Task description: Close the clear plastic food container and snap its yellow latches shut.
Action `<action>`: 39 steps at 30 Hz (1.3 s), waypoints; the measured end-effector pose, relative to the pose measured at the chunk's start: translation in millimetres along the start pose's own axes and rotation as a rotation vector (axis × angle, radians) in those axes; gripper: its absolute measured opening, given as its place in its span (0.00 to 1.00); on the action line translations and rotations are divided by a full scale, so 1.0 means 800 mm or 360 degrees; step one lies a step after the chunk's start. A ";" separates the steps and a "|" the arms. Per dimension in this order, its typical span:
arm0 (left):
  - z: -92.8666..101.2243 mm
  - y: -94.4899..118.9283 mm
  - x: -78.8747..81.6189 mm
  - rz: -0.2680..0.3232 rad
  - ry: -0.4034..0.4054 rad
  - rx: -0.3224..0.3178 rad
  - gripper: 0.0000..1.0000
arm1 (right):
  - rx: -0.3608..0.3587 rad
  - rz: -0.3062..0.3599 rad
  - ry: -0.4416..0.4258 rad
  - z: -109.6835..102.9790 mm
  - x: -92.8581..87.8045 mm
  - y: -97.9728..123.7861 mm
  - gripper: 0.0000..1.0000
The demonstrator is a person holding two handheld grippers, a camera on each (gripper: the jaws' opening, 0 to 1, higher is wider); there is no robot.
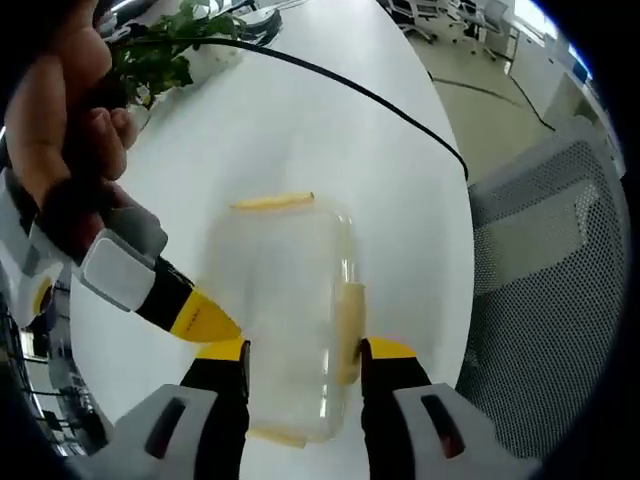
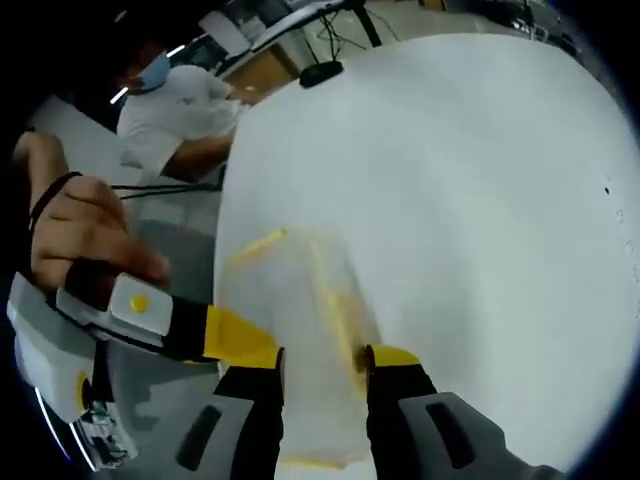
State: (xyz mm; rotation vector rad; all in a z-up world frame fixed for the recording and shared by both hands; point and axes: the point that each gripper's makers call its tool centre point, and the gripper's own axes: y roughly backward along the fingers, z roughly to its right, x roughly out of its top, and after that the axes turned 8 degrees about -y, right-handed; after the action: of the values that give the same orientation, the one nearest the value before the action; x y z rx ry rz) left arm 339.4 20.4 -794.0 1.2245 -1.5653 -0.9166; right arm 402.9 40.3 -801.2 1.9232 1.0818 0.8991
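Clear plastic rectangular food container point(image 1: 285, 315) with yellow side latches point(image 1: 348, 325) sits on the white bench point(image 1: 330, 140) between my left hand-held gripper point(image 1: 303, 352)'s spread jaws, my right hand-held gripper point(image 2: 322, 358) likewise straddling it, so latch-snapping seems next, needing a firm inward press.

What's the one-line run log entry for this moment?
stage: latching | container: on white table, lid on | left gripper: open, astride container | right gripper: open, astride container
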 end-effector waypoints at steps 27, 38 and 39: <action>-0.005 0.001 -0.005 0.0038 -0.0080 -0.0024 0.40 | 0.0071 0.0068 -0.0119 0.001 -0.005 0.000 0.25; -0.002 -0.002 -0.005 0.0017 -0.0144 -0.0031 0.40 | 0.0019 0.0162 -0.0134 -0.002 -0.006 0.001 0.27; -0.001 -0.001 -0.004 0.0013 -0.0143 -0.0029 0.40 | 0.0018 0.0163 -0.0135 -0.002 -0.005 0.001 0.27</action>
State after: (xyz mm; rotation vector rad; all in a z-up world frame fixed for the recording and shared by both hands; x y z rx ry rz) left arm 340.5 23.6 -795.7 1.1775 -1.6281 -0.9907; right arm 400.0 37.0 -800.8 2.0229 0.9484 0.8602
